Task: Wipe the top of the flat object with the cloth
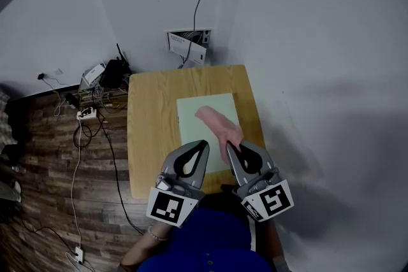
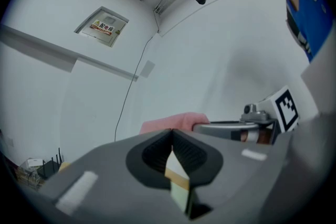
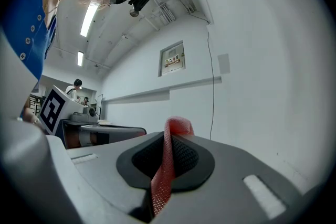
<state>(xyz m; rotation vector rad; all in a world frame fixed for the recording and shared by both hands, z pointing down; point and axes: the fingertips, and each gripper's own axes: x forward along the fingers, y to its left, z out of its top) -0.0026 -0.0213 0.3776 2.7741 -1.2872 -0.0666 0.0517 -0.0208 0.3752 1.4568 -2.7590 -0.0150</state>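
Note:
A pale green flat board (image 1: 197,113) lies on the small wooden table (image 1: 150,130). Over its right part hangs a pink cloth (image 1: 217,122), with my right gripper (image 1: 229,146) shut on its near end. In the right gripper view the cloth (image 3: 167,165) runs as a thin strip between the closed jaws of that gripper (image 3: 168,136). My left gripper (image 1: 204,144) hovers beside it over the board's near edge, shut and empty. The left gripper view shows that gripper (image 2: 171,135) with its jaws together, and the cloth (image 2: 173,122) and the right gripper (image 2: 231,127) behind them.
White walls stand behind and right of the table. A white box (image 1: 189,44) and a cable sit at the wall's foot. Left of the table, a black router (image 1: 115,73), a power strip (image 1: 86,113) and loose cables lie on the wooden floor. My blue clothing (image 1: 191,242) fills the bottom.

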